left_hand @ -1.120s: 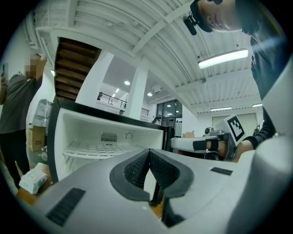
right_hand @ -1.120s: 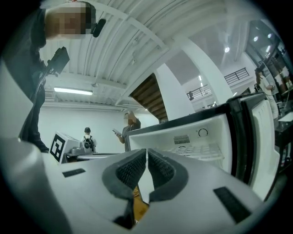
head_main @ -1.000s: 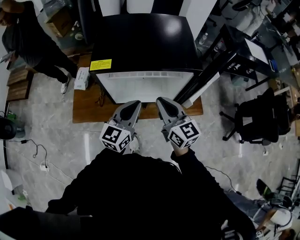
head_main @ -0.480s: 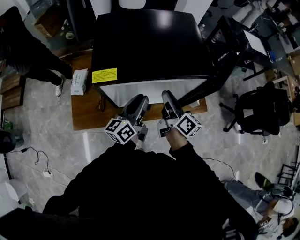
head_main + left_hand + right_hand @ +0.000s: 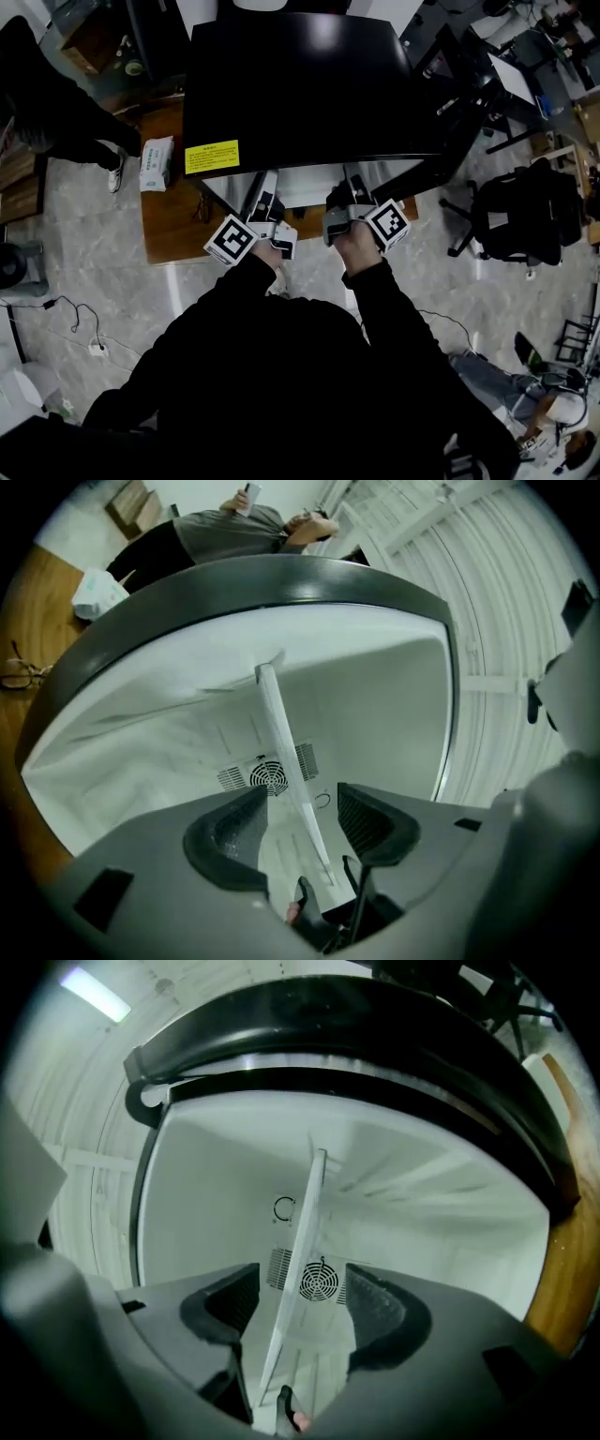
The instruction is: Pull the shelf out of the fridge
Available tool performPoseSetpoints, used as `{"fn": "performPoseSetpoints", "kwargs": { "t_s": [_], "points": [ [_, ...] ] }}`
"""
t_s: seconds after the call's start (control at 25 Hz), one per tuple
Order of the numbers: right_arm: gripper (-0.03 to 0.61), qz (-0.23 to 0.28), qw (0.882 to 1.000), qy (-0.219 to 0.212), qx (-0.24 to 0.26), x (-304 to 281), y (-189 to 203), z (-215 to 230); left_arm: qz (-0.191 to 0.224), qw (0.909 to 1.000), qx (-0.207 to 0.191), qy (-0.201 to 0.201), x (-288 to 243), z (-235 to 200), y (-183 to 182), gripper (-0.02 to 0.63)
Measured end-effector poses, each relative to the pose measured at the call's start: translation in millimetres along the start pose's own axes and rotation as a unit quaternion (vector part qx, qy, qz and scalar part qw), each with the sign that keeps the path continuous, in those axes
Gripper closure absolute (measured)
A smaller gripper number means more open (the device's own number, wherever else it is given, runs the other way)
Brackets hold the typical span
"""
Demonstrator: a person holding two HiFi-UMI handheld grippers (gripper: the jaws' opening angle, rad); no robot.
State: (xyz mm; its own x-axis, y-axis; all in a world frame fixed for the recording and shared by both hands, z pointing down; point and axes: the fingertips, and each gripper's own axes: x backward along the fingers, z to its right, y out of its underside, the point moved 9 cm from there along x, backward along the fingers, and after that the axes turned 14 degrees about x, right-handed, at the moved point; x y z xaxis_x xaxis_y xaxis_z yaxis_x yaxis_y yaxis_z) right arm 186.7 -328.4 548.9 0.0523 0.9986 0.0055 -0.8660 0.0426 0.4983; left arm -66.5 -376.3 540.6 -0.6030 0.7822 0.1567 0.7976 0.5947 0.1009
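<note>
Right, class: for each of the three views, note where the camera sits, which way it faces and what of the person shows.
Head view: on the person's head, looking steeply down at the fridge; shows black sleeves, left tool, right tool.
Left gripper view: on the left tool, facing into the fridge; its jaws are opening, shelf edge between them.
Right gripper view: on the right tool, facing in likewise; jaws opening around the same shelf.
Shared: both gripper views show the shelf and rear fan vent.

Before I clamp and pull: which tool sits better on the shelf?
Left, slightly. Both tools' jaws are opening around the shelf; it sits centred in the left tool, nearer one pad in the right tool.
</note>
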Motion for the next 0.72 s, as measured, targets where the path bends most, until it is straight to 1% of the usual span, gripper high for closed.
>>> {"fn": "performPoseSetpoints", "kwargs": {
  "t_s": [0.16, 0.32, 0.36, 0.44, 0.52, 0.64, 0.72],
  "points": [
    [0.309, 0.026, 0.999, 0.008, -0.040, -20, -4, 7, 0.030, 0.9992, 0.027, -0.003, -14, -5, -13, 0.390],
    [0.393, 0.050, 0.997, 0.010, -0.060, -34, -10, 13, 0.047, 0.9981, 0.034, 0.020, -32, -3, -26, 0.398],
    [0.400, 0.053, 0.997, 0.008, -0.062, -37, -12, 14, 0.052, 0.9979, 0.034, 0.018, -34, -4, -28, 0.409],
    [0.435, 0.058, 0.996, 0.003, -0.066, -41, -14, 15, 0.064, 0.9971, 0.042, -0.001, -34, -9, -28, 0.484],
    [0.468, 0.062, 0.996, 0.004, -0.068, -45, -16, 13, 0.072, 0.9959, 0.056, -0.009, -35, -11, -28, 0.537],
    [0.527, 0.068, 0.995, 0.004, -0.078, -52, -19, 15, 0.083, 0.9943, 0.065, -0.014, -37, -10, -29, 0.552],
    [0.535, 0.076, 0.993, -0.001, -0.092, -54, -20, 20, 0.086, 0.9934, 0.075, -0.016, -37, -10, -27, 0.558]
  ]
}}
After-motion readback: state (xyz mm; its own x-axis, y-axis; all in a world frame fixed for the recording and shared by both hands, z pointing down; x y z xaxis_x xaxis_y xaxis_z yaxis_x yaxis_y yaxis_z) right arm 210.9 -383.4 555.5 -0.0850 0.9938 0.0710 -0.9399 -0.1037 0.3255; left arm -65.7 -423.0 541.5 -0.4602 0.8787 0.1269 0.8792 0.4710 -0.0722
